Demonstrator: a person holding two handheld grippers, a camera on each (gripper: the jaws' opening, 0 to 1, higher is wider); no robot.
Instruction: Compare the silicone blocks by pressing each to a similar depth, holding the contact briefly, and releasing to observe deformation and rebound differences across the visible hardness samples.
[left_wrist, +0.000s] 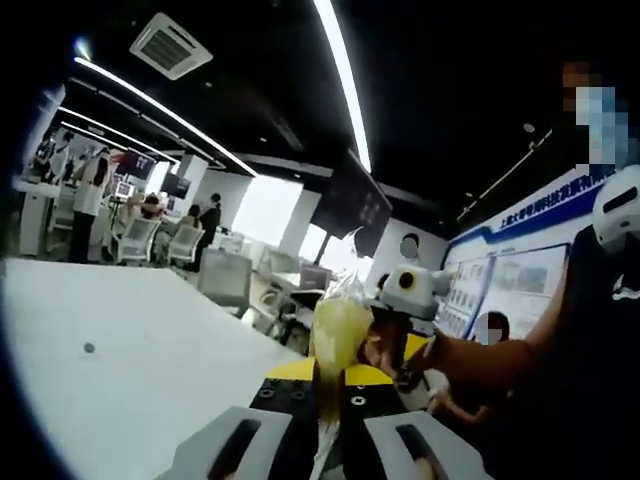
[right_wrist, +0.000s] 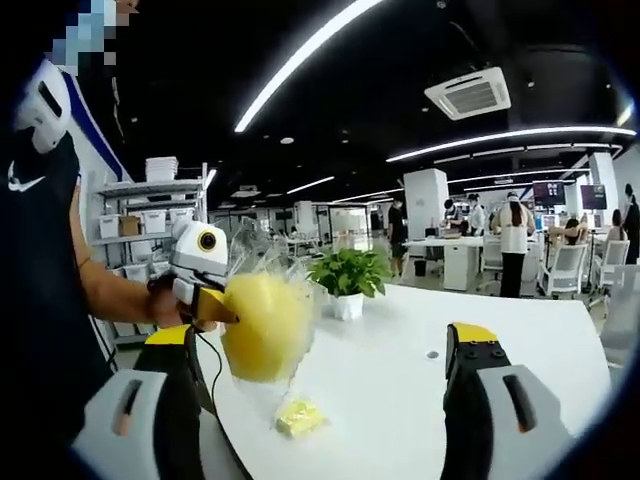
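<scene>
No pressing looks begun: the left hand-held gripper (right_wrist: 215, 310) holds a bagged yellow block (right_wrist: 265, 325) above the counter (right_wrist: 400, 370), near the plant (right_wrist: 348, 275), while the right hand-held gripper (right_wrist: 320, 400) gapes wide, empty.

- Right gripper (right_wrist: 320, 400): jaws wide apart at the frame's bottom, nothing between them.
- Left gripper (left_wrist: 325, 445): jaws close together, bottom centre.
- Person's forearm (left_wrist: 490, 362) reaches in from the right.
</scene>
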